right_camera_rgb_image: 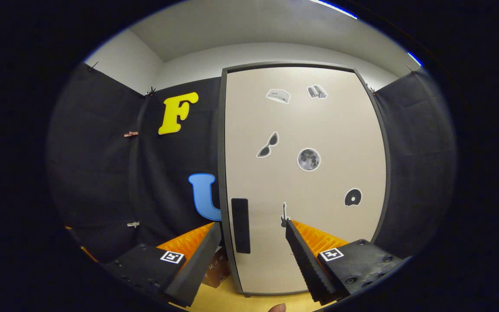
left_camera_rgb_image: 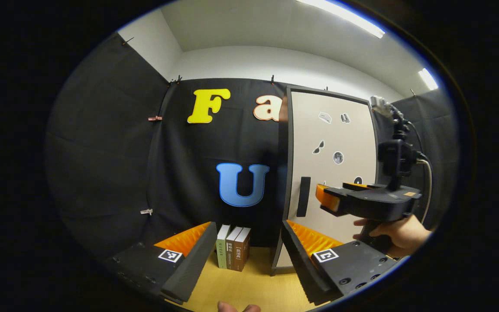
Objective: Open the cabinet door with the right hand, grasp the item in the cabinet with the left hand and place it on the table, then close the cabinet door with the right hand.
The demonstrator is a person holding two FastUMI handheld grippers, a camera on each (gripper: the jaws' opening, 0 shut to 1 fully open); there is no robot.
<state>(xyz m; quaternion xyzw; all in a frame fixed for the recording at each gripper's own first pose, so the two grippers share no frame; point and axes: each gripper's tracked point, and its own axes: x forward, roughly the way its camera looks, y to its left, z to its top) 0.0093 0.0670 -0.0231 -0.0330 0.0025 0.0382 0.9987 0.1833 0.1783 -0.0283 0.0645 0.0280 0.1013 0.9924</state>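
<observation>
- On the wooden table [left_camera_rgb_image: 249, 290] stands the cabinet [right_camera_rgb_image: 303, 182], its pale door [right_camera_rgb_image: 319, 216] closed inside a dark frame; the item inside is hidden behind it
- Low on the door's left edge sits a dark upright handle [right_camera_rgb_image: 240, 225]; small stickers dot the panel, among them sunglasses, a moon, a disc and a guitar
- Seen from the right gripper view, the right gripper [right_camera_rgb_image: 253, 249] faces the door with jaws released and spread, the handle between the fingers but untouched
- From the left gripper view, the left gripper [left_camera_rgb_image: 249, 249] is likewise released and holds nothing; it points at three upright books [left_camera_rgb_image: 233, 253] standing just left of the cabinet
- Farther off in that view, a hand [left_camera_rgb_image: 399, 236] holds the other gripper in front of the door, near the handle
</observation>
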